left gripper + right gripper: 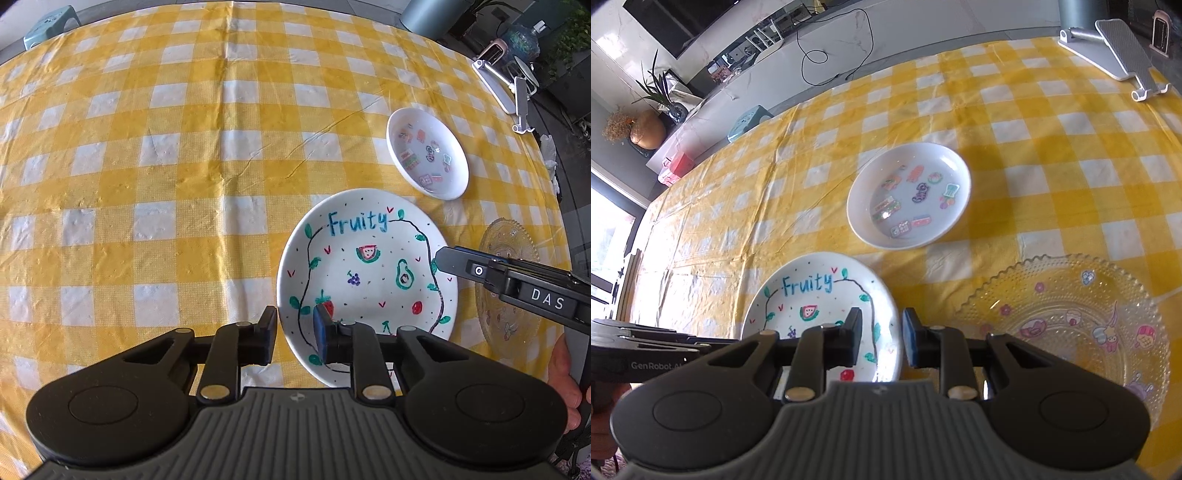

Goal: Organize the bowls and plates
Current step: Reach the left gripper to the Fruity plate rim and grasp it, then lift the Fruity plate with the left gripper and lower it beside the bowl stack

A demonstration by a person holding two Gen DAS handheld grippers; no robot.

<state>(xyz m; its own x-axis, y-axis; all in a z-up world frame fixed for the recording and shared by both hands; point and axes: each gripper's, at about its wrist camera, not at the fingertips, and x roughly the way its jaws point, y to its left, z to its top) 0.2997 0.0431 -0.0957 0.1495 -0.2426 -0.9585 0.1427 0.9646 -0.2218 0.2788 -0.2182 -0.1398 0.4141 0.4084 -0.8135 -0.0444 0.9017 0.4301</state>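
A white plate with "Fruity" and fruit drawings (369,273) lies on the yellow checked tablecloth; it also shows in the right wrist view (812,295). My left gripper (294,332) is open, its jaws straddling the plate's left rim without closing on it. My right gripper (881,338) is open, its jaws straddling the plate's right rim; it also shows in the left wrist view (443,258). A small white bowl with stickers (428,155) (910,194) sits beyond. A clear glass plate with cartoon stickers (1067,325) (509,288) lies to the right.
A white folding stand (1119,51) (506,85) sits at the far right table edge. A teal stool (48,29) (750,122) stands beyond the far edge. The yellow checked cloth (147,166) stretches left of the plates.
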